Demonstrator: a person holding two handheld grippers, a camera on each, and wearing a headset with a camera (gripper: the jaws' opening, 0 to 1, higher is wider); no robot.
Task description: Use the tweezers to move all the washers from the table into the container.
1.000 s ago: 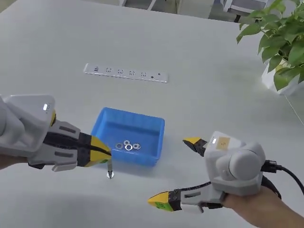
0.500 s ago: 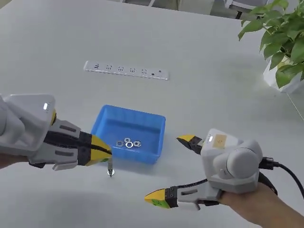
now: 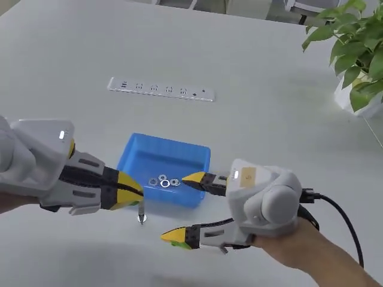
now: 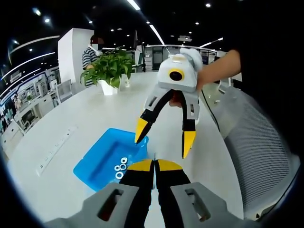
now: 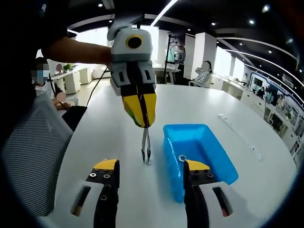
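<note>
My left gripper (image 3: 139,192) is shut on thin metal tweezers (image 3: 140,210) that point down at the table just in front of the blue container (image 3: 161,156). A single washer (image 3: 141,219) lies at the tweezers' tips; whether it is pinched I cannot tell. Several washers (image 3: 164,182) lie inside the container near its front wall. My right gripper (image 3: 181,208) stands open close to the right of the tweezers, one jaw over the container's front rim. In the right gripper view the tweezers (image 5: 146,142) hang from the left gripper (image 5: 142,118) beside the container (image 5: 204,147).
A white power strip (image 3: 160,90) lies behind the container. At the far right edge of the table a potted plant (image 3: 353,48) stands. A cable trails from the right gripper. A mesh chair (image 5: 33,156) sits by the table's near edge.
My right gripper has moved left, up to the container's front corner and the tweezers, still open. The left gripper and tweezers have stayed put.
</note>
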